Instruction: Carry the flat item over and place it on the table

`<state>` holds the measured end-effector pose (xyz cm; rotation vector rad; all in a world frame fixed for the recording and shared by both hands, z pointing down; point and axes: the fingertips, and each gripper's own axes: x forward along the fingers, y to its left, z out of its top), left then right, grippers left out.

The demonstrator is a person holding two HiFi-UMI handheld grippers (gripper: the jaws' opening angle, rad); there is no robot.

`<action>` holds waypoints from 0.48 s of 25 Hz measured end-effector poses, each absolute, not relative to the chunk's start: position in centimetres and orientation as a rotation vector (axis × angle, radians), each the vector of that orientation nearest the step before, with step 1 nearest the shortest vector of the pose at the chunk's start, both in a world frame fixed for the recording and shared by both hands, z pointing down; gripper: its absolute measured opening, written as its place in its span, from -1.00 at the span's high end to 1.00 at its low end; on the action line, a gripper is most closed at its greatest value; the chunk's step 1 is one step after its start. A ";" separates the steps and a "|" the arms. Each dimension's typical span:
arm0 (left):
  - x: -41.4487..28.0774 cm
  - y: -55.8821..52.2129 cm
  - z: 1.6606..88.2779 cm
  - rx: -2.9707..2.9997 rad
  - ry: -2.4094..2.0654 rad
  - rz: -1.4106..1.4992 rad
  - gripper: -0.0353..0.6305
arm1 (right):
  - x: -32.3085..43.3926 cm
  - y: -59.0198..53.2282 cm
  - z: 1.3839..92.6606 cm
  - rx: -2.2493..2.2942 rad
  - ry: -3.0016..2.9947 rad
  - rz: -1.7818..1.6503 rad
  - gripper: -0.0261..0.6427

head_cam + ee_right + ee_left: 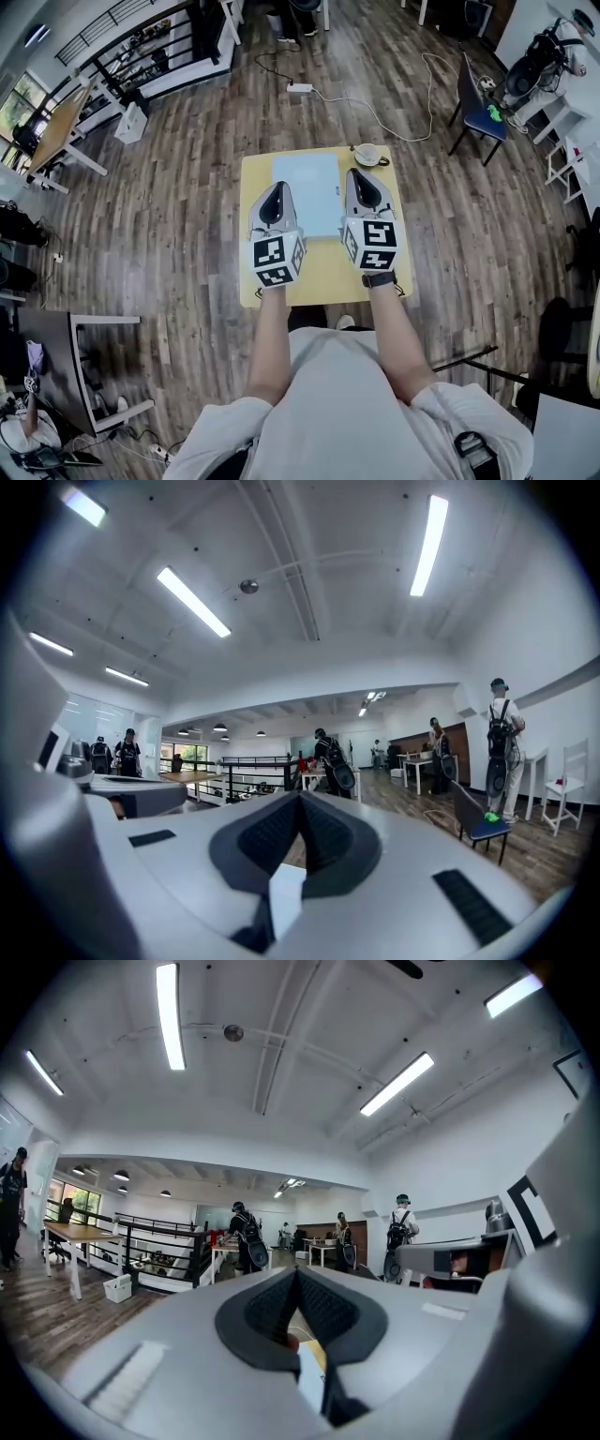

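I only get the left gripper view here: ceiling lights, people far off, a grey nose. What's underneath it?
Observer: A yellow table; the left gripper is over its left half.
Operator: Anything on the table?
Observer: A pale blue flat sheet lies on it, with a gripper at each side edge.
Operator: There's a second one?
Observer: Yes, the right gripper is at the sheet's right edge, its fingers closed together.

**Colour findings**

Sheet (pixel 307 192): pale blue, plain. Table (pixel 323 277): yellow. Left gripper (pixel 277 192) and right gripper (pixel 362 178): light grey shells, black pads. Cubes (pixel 275 260): black-and-white square markers. Floor (pixel 169 216): brown wood planks, streaked. Shirt (pixel 337 394): white. Chair (pixel 483 127): blue seat.
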<state>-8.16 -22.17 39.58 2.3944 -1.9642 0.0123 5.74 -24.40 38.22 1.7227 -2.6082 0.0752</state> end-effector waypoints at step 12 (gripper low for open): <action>-6.8 -19.8 40.5 2.394 -1.908 0.025 0.87 | 7.2 -21.8 38.7 1.725 -2.616 0.081 0.89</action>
